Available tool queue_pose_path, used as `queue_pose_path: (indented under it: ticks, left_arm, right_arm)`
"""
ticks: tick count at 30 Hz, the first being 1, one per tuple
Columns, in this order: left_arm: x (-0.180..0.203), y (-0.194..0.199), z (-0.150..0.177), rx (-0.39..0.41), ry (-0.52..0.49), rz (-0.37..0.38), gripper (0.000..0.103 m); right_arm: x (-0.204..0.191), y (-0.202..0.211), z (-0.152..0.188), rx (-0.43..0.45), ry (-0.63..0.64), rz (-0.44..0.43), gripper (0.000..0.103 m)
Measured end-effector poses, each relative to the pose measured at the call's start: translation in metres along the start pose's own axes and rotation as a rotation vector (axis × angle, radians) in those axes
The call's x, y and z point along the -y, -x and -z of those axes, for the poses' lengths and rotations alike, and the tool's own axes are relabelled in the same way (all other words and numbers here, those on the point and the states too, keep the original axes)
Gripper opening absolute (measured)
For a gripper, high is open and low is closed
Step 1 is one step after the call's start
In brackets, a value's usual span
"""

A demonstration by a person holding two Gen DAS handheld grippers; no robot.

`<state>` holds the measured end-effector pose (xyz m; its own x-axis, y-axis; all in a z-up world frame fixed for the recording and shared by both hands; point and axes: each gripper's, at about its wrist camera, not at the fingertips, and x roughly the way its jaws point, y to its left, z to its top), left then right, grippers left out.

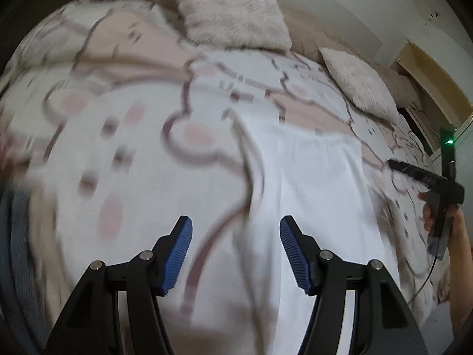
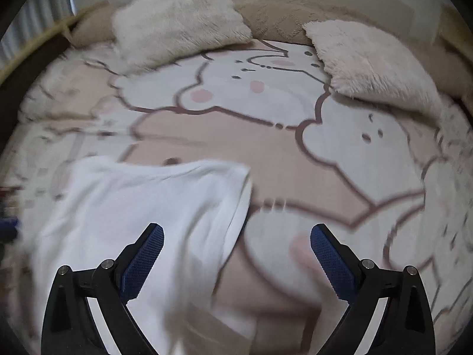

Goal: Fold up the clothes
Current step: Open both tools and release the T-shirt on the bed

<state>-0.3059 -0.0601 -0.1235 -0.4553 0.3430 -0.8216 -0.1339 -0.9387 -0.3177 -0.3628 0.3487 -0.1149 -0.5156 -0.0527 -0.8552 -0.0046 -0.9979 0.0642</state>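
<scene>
both the left hand-held gripper (image 1: 236, 230) and right hand-held gripper (image 2: 237, 238) hover spread wide, empty, above the white garment (image 1: 307, 183).

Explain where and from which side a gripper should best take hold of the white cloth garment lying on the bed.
Probably its near right edge: the white cloth garment lies flat on the patterned bedspread, and that hemmed edge is exposed. The open right gripper could approach from the right.

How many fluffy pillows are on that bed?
2. One fluffy pillow lies at the head of the bed, toward the left; the other lies to its right. More may be out of view.
</scene>
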Motion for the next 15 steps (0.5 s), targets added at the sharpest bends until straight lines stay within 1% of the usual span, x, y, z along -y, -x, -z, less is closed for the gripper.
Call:
queue_pose_path:
  ticks: [5, 6, 9, 11, 13, 15]
  left_arm:
    - [-0.009, 0.037, 0.093, -0.084, 0.066, 0.046, 0.062]
    - [-0.007, 0.043, 0.109, -0.088, 0.077, 0.055, 0.062]
    - [0.0, 0.058, 0.156, -0.102, 0.111, 0.082, 0.062]
    - [0.007, 0.066, 0.184, -0.105, 0.129, 0.098, 0.062]
    - [0.013, 0.071, 0.203, -0.104, 0.14, 0.111, 0.062]
    - [0.022, 0.075, 0.221, -0.09, 0.14, 0.117, 0.062]
  right_arm:
    - [0.015, 0.071, 0.072, 0.001, -0.085, -0.187, 0.099]
    - [0.014, 0.084, 0.096, -0.015, -0.102, -0.21, 0.099]
    - [0.01, 0.113, 0.16, -0.053, -0.155, -0.26, 0.099]
    - [0.005, 0.125, 0.196, -0.078, -0.184, -0.276, 0.099]
    - [0.002, 0.135, 0.224, -0.067, -0.215, -0.279, 0.099]
    - [-0.004, 0.143, 0.25, -0.049, -0.244, -0.279, 0.096]
